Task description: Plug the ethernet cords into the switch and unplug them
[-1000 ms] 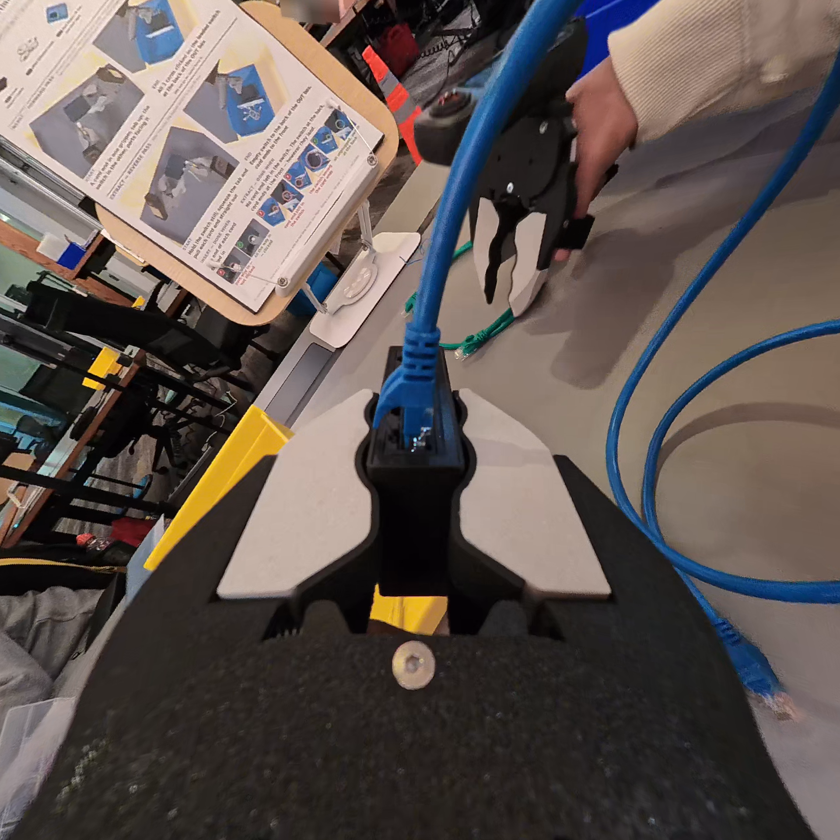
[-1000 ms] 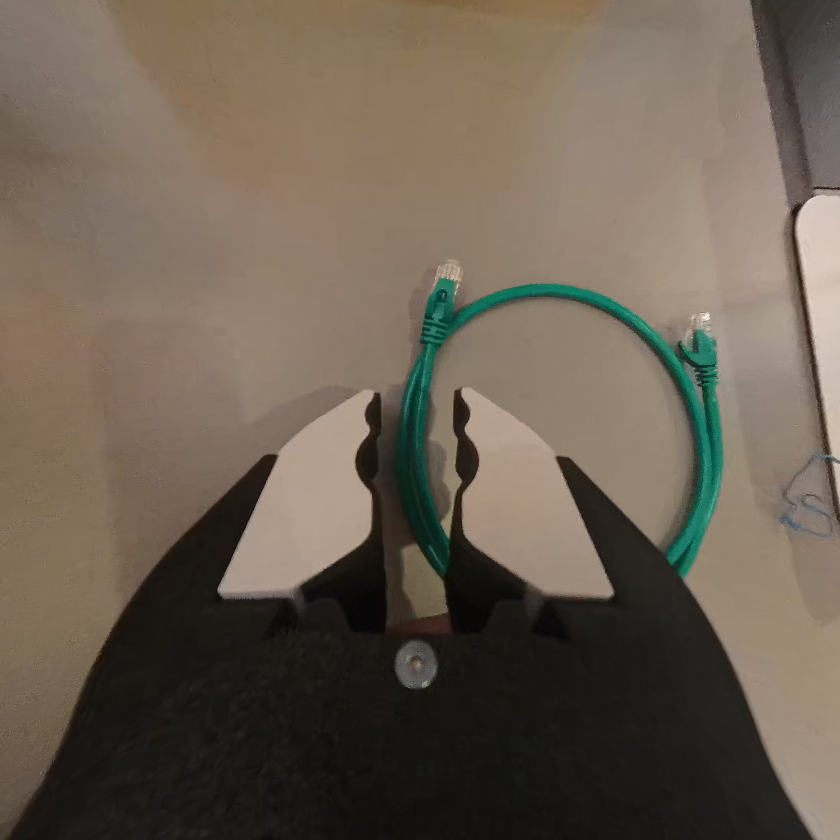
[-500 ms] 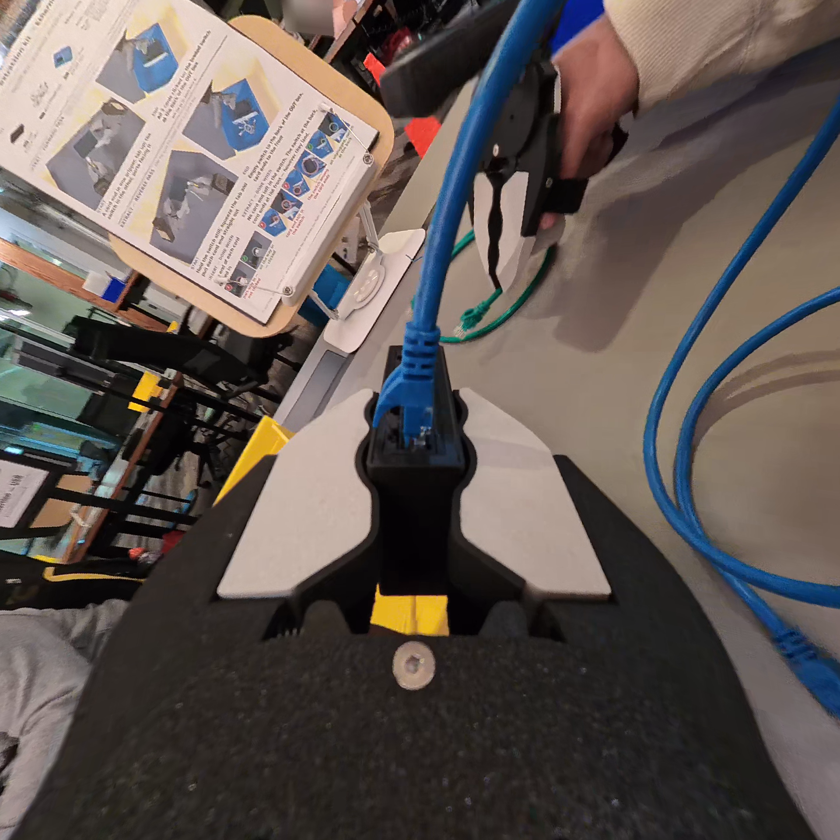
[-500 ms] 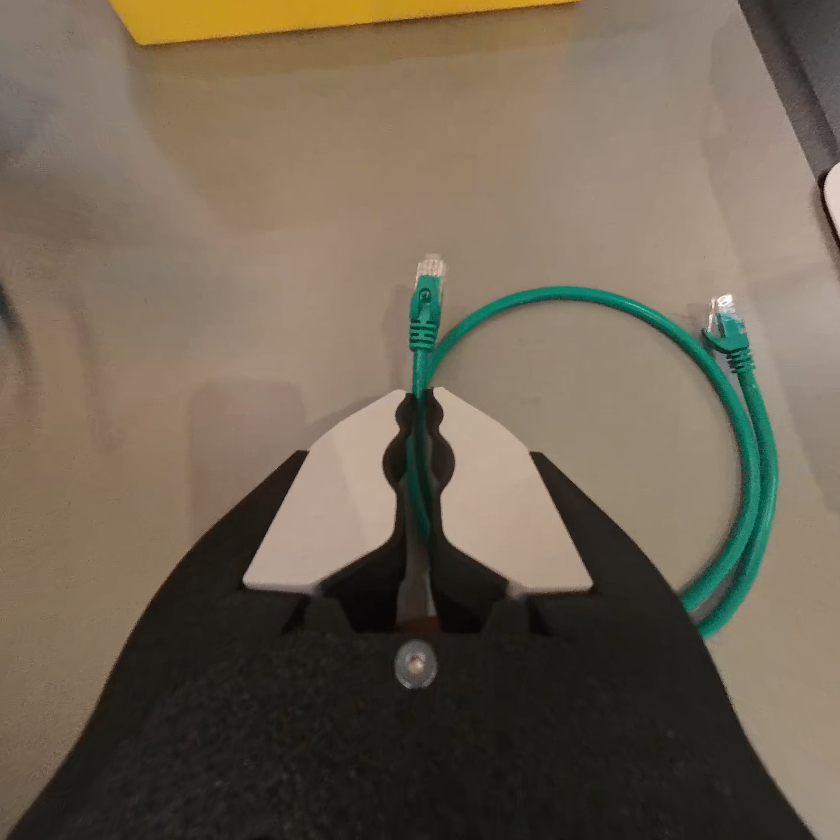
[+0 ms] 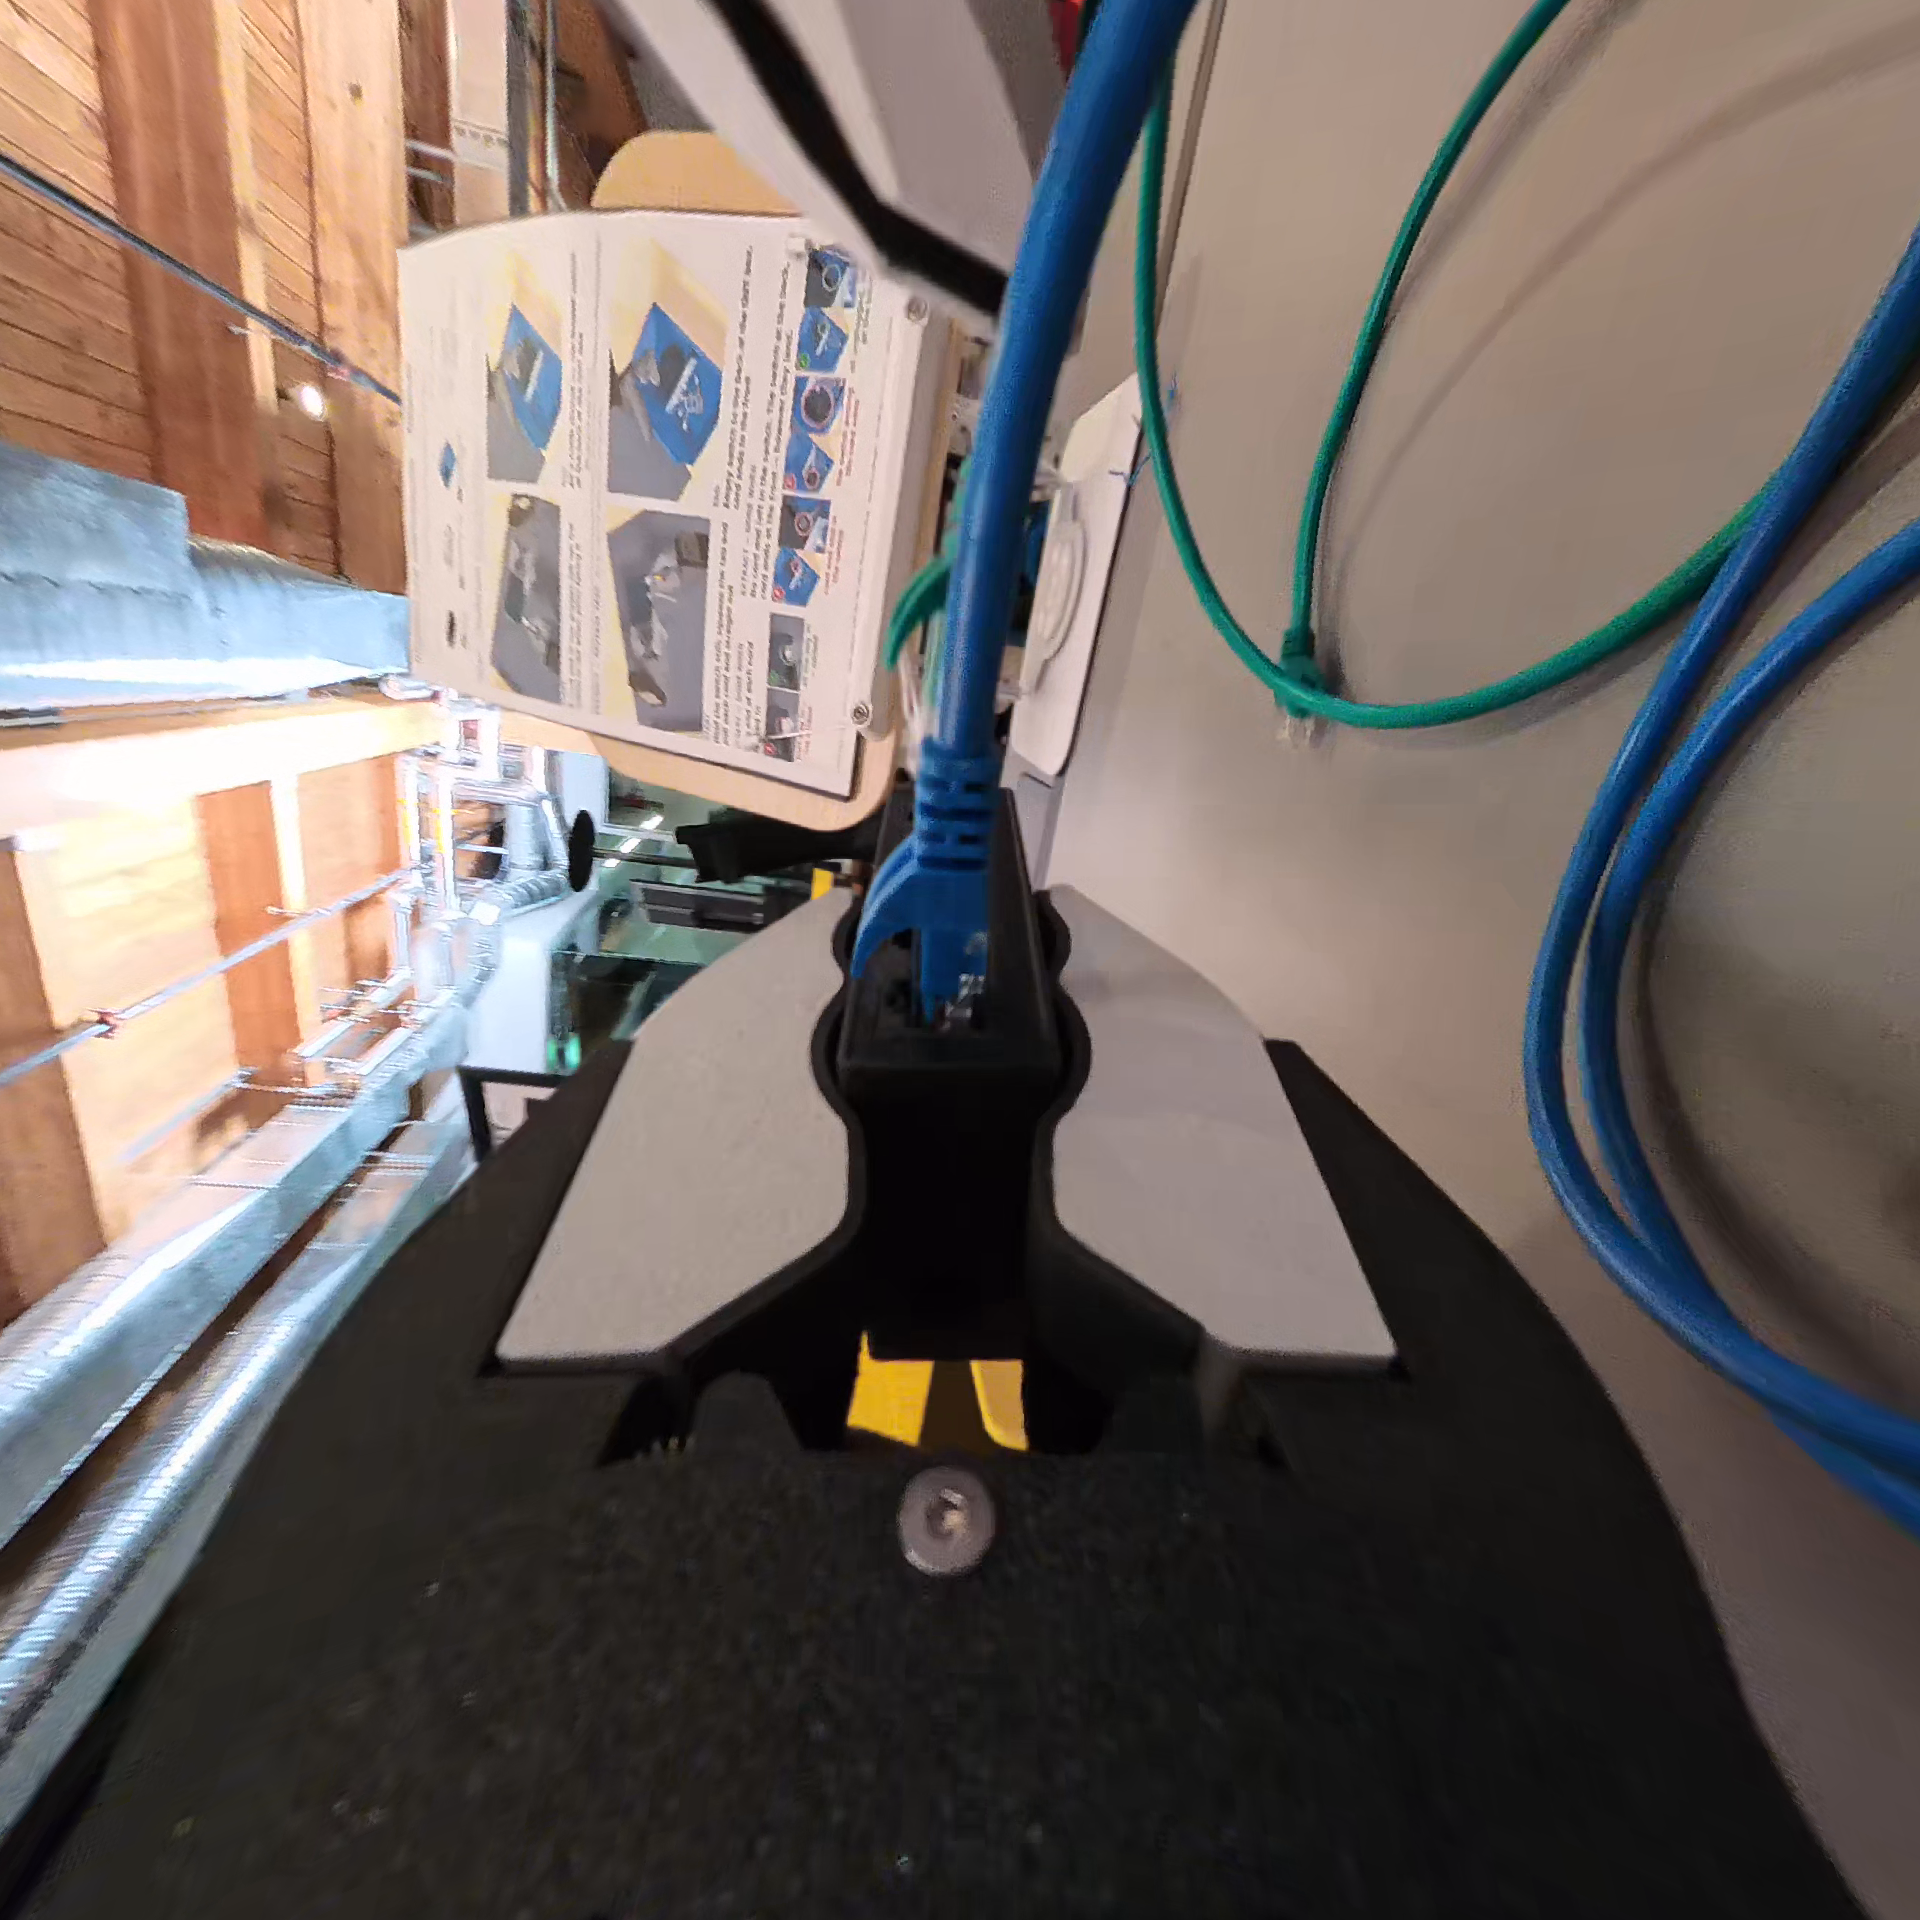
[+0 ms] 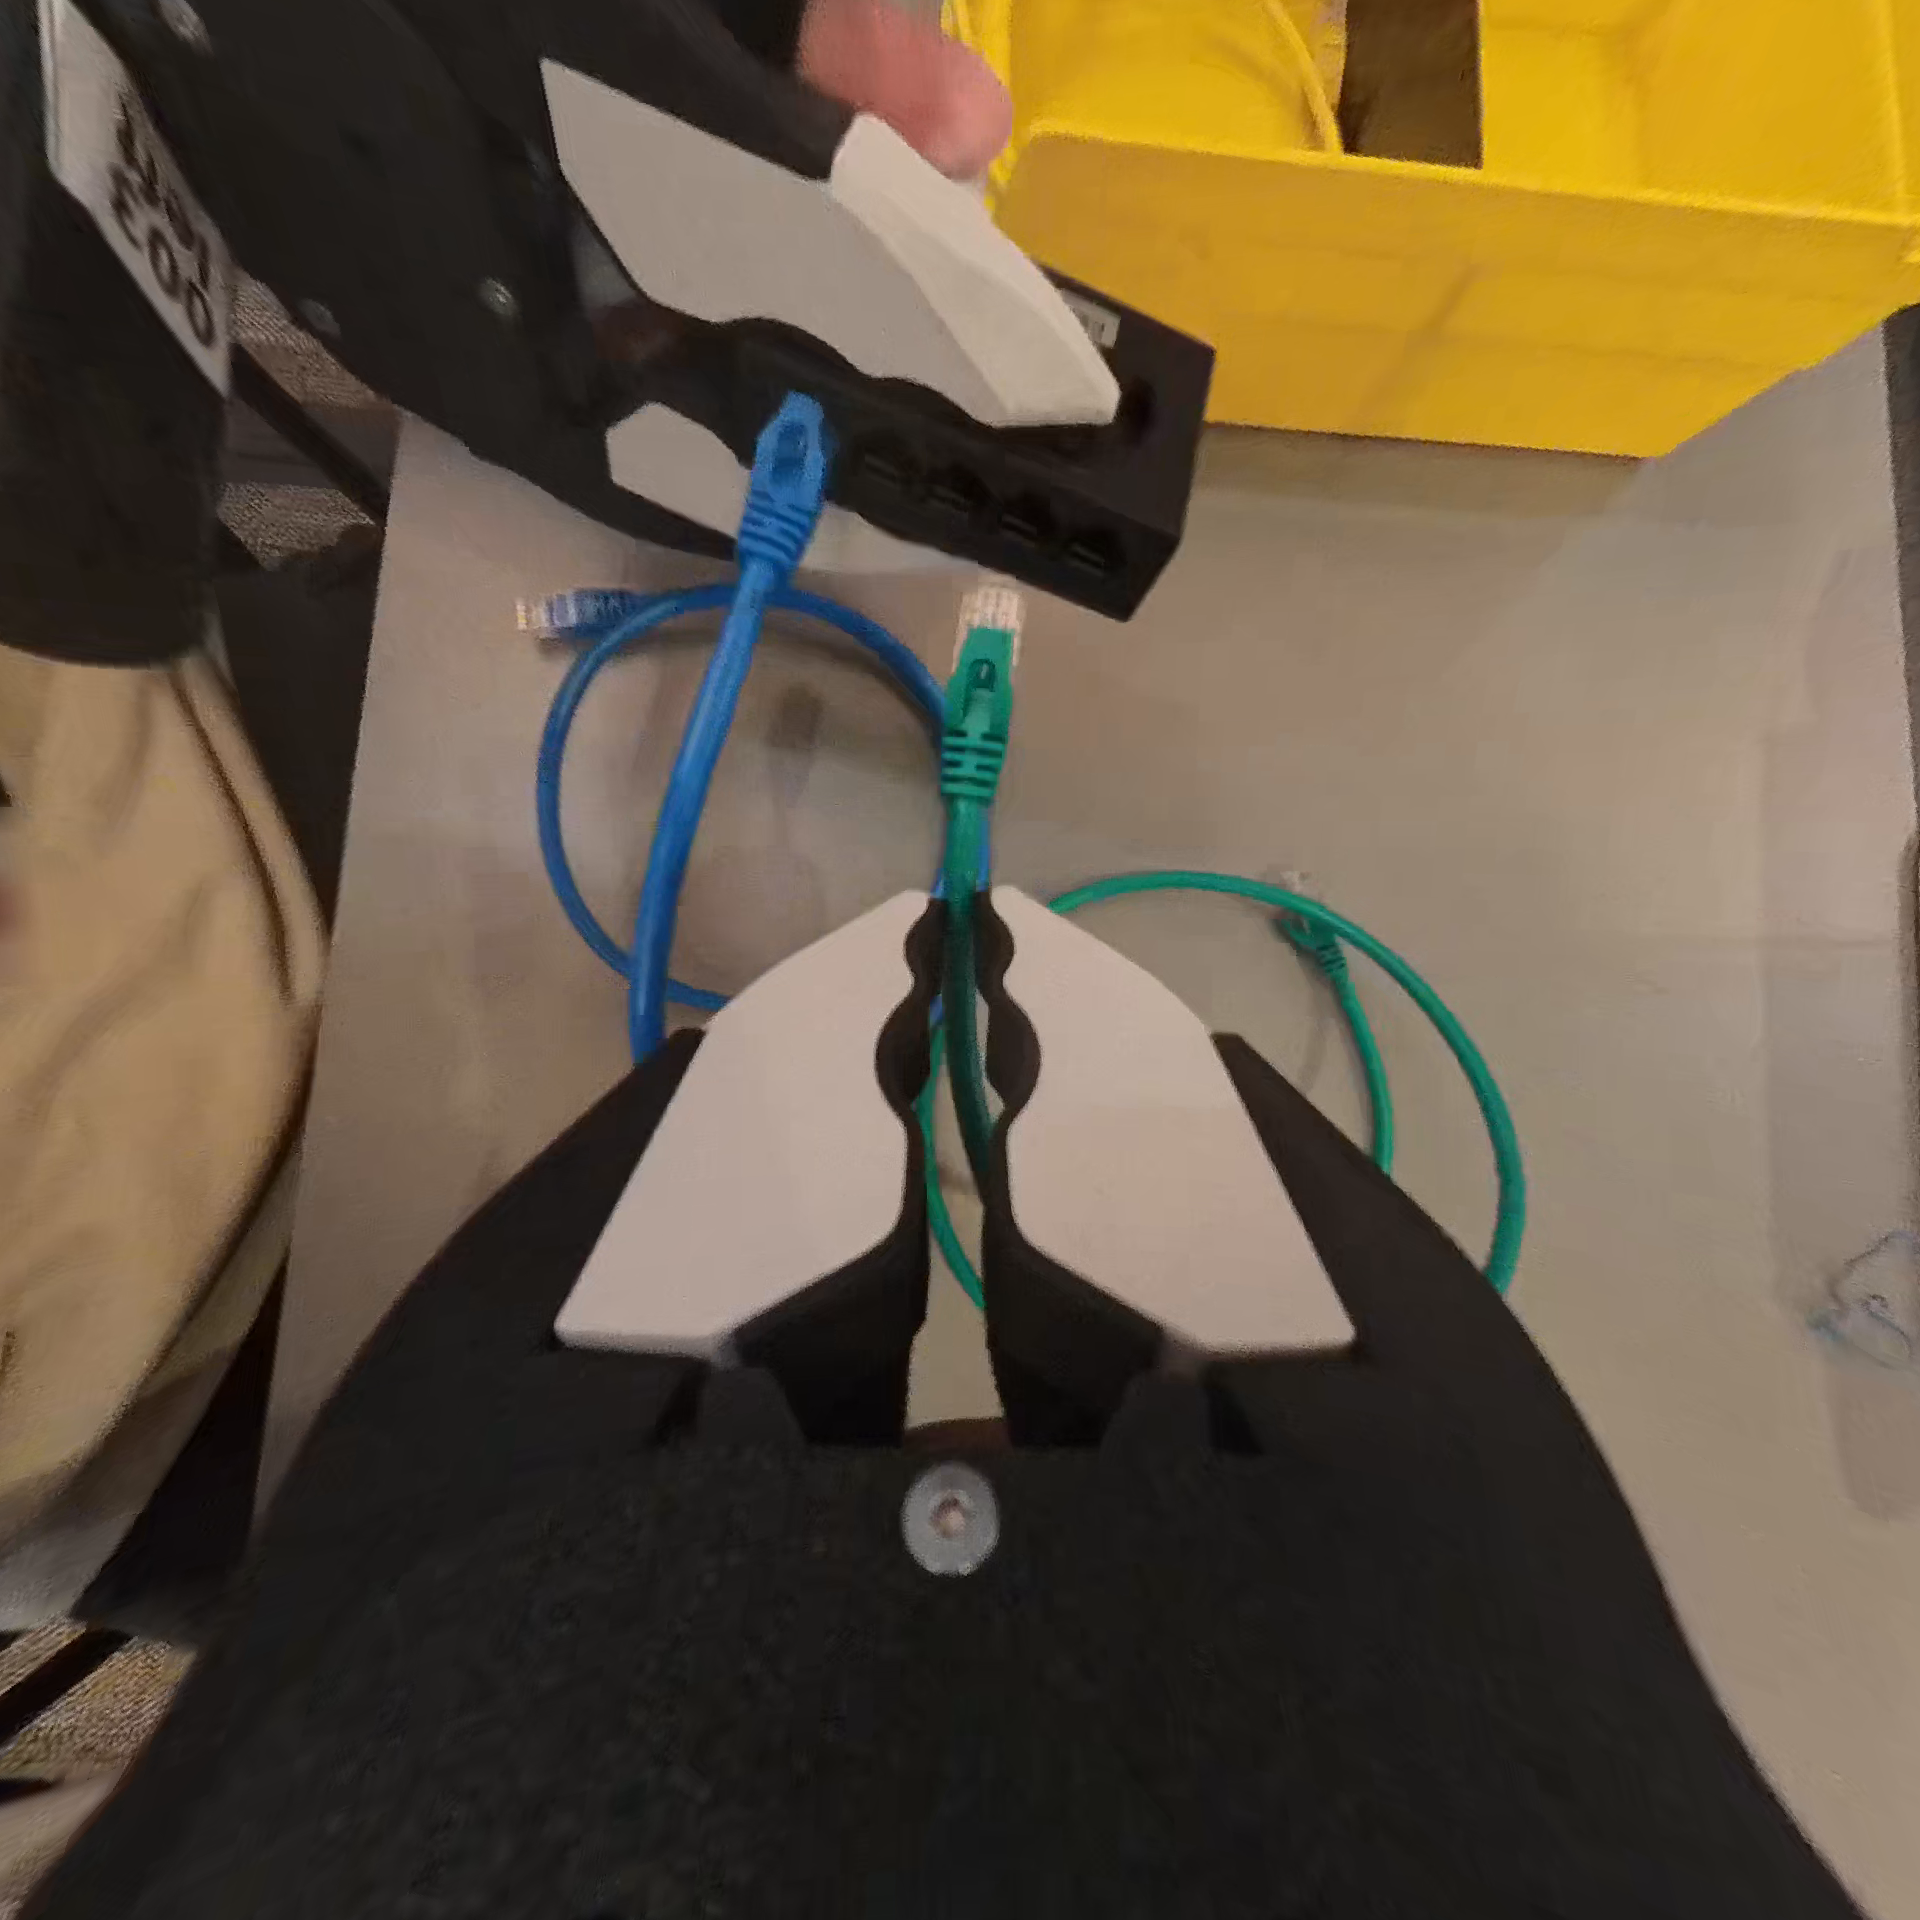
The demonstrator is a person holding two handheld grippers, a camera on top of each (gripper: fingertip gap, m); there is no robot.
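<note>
Switch (image 5: 940, 1091) clamped in the left gripper (image 5: 948, 997), raised above the grey table (image 6: 1455, 831).

Nearest, the right gripper (image 6: 961, 935) pinches the green cord (image 6: 966, 997) behind its plug (image 6: 979, 717), whose clear tip sits just below the switch's port row, apparently short of entering. A blue cord (image 6: 717, 727) is plugged into the port nearest the left gripper and loops on the table. Beyond stands a yellow bin (image 6: 1455, 260).

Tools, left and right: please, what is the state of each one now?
Left tool: closed, holding the switch, blue cord plugged in.
Right tool: closed, holding the green cord.
</note>
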